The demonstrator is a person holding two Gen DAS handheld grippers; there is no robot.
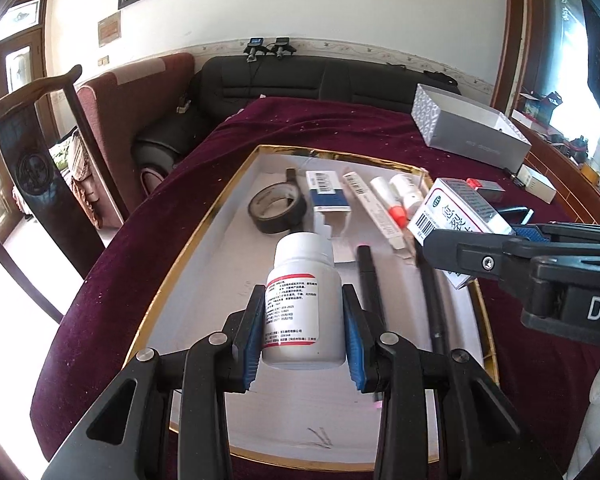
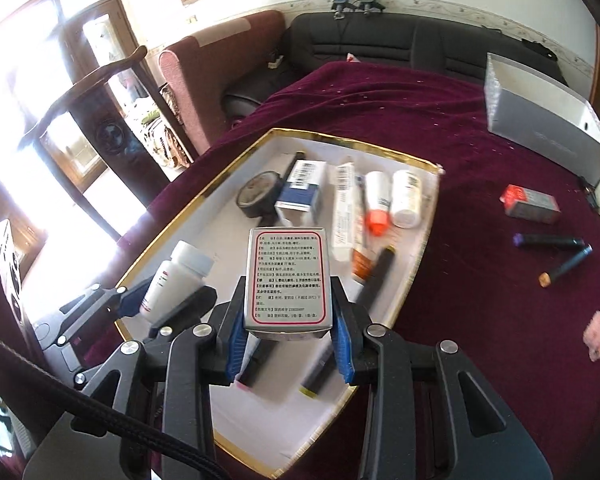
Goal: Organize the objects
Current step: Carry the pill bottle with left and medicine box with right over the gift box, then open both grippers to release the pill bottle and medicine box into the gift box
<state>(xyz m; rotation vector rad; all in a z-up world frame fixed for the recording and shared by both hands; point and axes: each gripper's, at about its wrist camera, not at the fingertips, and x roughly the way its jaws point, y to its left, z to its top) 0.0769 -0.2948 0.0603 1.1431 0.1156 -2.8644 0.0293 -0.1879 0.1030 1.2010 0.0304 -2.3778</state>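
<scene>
My left gripper (image 1: pixel 303 300) is shut on a white pill bottle (image 1: pixel 300 264) with a red-edged label, held above a white tray with a gold rim (image 1: pixel 228 288). My right gripper (image 2: pixel 288 292) is shut on a silver medicine box (image 2: pixel 286 264) with a red-framed text panel, also over the tray (image 2: pixel 212 240). In the right wrist view the left gripper (image 2: pixel 160 300) and its bottle (image 2: pixel 180 272) show at the left. The left wrist view has the right gripper (image 1: pixel 460 240) and its box (image 1: pixel 456 208) at the right.
In the tray lie a black tape roll (image 1: pixel 276 208), a blue-white box, a long white box, an orange-capped tube, a small white bottle and black pens. On the maroon cloth stand a grey box (image 2: pixel 540 120), a red-grey box (image 2: pixel 530 204), blue pens (image 2: pixel 552 244) and pink fluff (image 2: pixel 598 332).
</scene>
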